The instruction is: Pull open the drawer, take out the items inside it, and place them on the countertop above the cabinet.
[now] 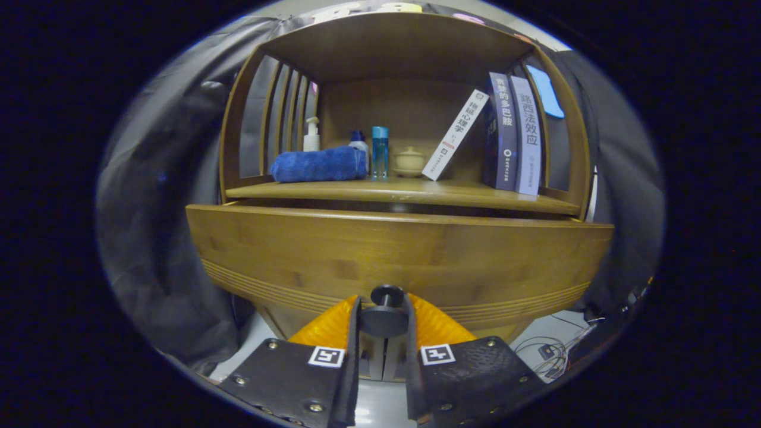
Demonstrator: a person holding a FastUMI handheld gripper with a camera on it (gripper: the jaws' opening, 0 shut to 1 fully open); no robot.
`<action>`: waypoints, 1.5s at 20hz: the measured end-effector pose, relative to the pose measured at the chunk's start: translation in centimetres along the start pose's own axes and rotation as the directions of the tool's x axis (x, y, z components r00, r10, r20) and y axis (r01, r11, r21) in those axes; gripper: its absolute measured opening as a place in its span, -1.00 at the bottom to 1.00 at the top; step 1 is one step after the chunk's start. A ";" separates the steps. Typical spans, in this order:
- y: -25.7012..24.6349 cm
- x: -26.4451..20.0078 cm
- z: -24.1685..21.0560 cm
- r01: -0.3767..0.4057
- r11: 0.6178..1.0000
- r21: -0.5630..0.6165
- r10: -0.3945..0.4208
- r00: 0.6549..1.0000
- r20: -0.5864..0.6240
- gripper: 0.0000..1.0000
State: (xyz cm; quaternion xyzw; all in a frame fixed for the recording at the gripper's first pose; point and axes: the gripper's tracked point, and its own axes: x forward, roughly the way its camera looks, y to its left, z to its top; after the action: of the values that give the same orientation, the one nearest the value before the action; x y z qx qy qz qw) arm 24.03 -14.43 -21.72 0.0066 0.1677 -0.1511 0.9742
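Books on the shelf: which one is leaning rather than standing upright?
The white book, leftmost of three, tilts against the dark blue book; the lavender book stands upright.

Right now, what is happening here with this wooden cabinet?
A person's hand-held gripper is closed on the round dark knob of the wooden drawer front, and the drawer looks pulled out a little. Its contents are hidden. On the countertop above stand a rolled blue towel, small bottles and three books; nothing has been taken out yet.

Wooden countertop (333, 191) bearing rolled blue towel (320, 164), bottles (379, 151), small pot (409, 161), three books (502, 134).
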 end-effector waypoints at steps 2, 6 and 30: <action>0.2 -1.9 -0.6 -0.006 1.000 -0.001 0.006 1.000 -0.005 -0.35; 0.8 -5.7 -2.1 -0.009 1.000 -0.015 0.009 1.000 -0.024 -0.35; 2.2 -14.4 8.3 -0.080 0.985 -0.154 0.104 0.983 0.151 0.07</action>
State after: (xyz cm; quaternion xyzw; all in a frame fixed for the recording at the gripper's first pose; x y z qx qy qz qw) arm 14.46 -8.69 -9.21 -0.0695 0.1000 -0.0931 0.9882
